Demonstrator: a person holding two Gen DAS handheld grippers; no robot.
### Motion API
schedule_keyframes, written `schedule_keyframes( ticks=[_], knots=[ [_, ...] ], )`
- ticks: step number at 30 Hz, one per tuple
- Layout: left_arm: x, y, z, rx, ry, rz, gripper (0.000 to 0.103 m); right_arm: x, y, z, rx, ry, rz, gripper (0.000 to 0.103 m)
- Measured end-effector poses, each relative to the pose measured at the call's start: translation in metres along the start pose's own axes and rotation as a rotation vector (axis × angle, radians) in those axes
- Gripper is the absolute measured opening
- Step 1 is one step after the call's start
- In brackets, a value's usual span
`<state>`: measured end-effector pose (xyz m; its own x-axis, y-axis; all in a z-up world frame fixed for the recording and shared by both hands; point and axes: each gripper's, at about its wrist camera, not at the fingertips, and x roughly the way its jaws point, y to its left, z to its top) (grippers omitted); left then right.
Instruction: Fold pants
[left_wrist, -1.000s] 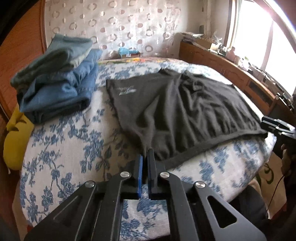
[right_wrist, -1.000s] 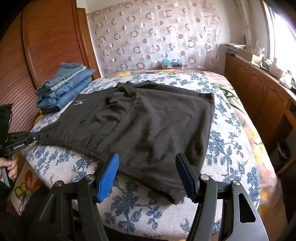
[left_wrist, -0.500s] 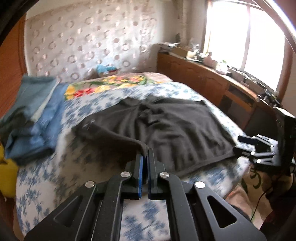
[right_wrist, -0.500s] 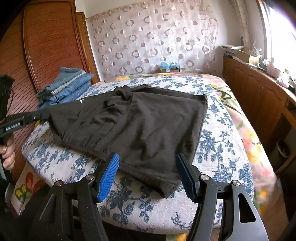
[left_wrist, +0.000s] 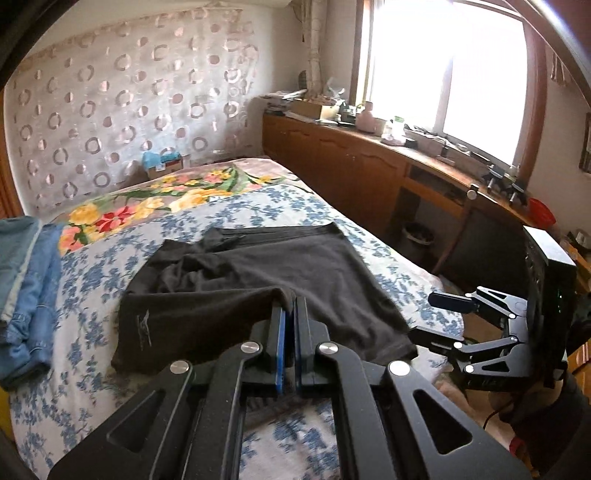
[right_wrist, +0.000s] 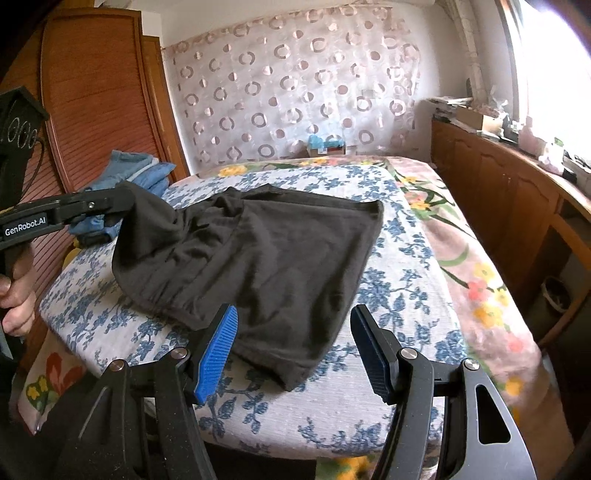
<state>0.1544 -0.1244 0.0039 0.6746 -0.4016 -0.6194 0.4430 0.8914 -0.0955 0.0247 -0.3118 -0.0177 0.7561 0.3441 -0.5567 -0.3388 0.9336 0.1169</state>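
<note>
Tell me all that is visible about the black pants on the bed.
The black pants look like soft matte knit, wrinkled, with a small pale logo near one edge. Most of the cloth lies flat on the blue-flowered bedcover. The shut left gripper pinches one corner and holds it lifted. The open right gripper hovers over the near corner.

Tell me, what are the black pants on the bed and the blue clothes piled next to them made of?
The black pants look like soft, matte knit cotton or a similar stretchy fabric: they drape limply and wrinkle where the left gripper pinches them. The blue clothes look like denim: a thick, faded blue weave with stitched seams, probably jeans.
</note>
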Motion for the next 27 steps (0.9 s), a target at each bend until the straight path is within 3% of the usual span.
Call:
schedule_keyframes(
  ticks=[8,11,12,16,26,27],
  knots=[
    [0.005,-0.01,0.003,0.014,0.008,0.017,0.006,-0.002,-0.01,-0.006,0.02,0.001,-0.008,0.066],
    [0.002,-0.008,0.001,0.028,-0.014,0.023,0.033,-0.001,-0.01,-0.006,0.022,0.003,-0.008,0.066],
    [0.0,-0.006,0.0,0.026,-0.021,0.021,0.049,-0.001,-0.009,-0.006,0.02,0.003,-0.007,0.066],
    [-0.009,0.005,-0.005,0.001,-0.044,0.008,0.074,0.0,-0.005,-0.003,0.006,0.002,-0.004,0.066],
    [-0.013,0.05,-0.043,-0.063,-0.008,0.121,0.075,0.016,0.013,0.004,-0.019,-0.009,0.048,0.065],
    [-0.011,0.054,-0.047,-0.07,0.001,0.127,0.075,0.019,0.015,0.005,-0.021,-0.008,0.063,0.062]
  ],
)
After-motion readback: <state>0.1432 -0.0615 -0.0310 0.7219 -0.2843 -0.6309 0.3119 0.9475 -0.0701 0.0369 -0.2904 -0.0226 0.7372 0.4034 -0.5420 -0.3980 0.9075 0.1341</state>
